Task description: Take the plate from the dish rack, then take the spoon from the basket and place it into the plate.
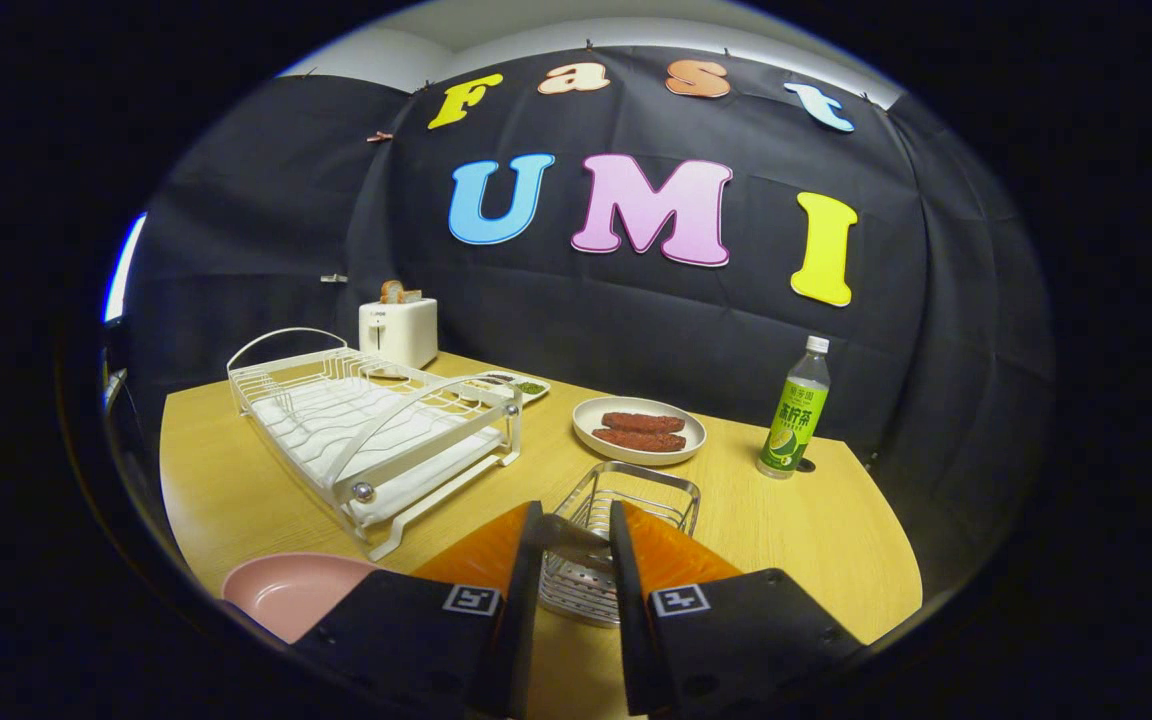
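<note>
The gripper point(576, 527) is closed on the spoon point(568, 533), its handle running crosswise between the fingers, above the wire basket point(636, 490). The pink plate point(291, 592) lies on the surface, left of the fingers, near the dish rack point(371, 425).

A wooden table point(796, 520) carries a dish rack point(366, 430), toaster point(398, 330), basket point(616, 540), pink plate point(291, 590) and bottle point(794, 410).

The basket point(626, 520) stands between the rack point(371, 430) and bottle point(794, 410).
</note>
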The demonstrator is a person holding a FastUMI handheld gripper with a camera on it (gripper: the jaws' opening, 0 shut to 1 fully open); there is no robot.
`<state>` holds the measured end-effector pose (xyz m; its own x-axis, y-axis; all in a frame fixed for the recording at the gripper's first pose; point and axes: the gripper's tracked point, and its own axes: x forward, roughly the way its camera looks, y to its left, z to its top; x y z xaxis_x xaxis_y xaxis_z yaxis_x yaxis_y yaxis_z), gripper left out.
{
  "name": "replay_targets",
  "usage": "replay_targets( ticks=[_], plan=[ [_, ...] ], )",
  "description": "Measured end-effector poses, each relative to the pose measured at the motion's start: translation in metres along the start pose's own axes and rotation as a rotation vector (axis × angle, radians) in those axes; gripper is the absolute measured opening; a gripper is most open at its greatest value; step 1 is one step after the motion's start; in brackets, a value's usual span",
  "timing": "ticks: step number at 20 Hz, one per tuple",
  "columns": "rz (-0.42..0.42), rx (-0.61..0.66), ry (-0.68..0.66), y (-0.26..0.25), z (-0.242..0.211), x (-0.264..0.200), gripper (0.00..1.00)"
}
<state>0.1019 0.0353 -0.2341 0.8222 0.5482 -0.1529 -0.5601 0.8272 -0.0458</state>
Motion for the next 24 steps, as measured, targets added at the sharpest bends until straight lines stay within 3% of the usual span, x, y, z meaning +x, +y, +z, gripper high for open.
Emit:
replay_targets(
  ticks=[3,15,17,18,20,24],
  plan=[
    [-0.009,0.019,0.006,0.000,0.000,0.002,0.33],
    [0.006,0.088,0.039,0.005,0.010,0.007,0.40],
    [-0.049,0.076,0.013,-0.011,0.022,0.009,0.32],
    [-0.076,0.074,0.005,-0.018,0.025,0.010,0.22],
    [-0.083,0.089,0.017,-0.023,0.026,0.012,0.16],
    [-0.083,0.116,0.036,-0.034,0.036,0.017,0.12]
  ],
)
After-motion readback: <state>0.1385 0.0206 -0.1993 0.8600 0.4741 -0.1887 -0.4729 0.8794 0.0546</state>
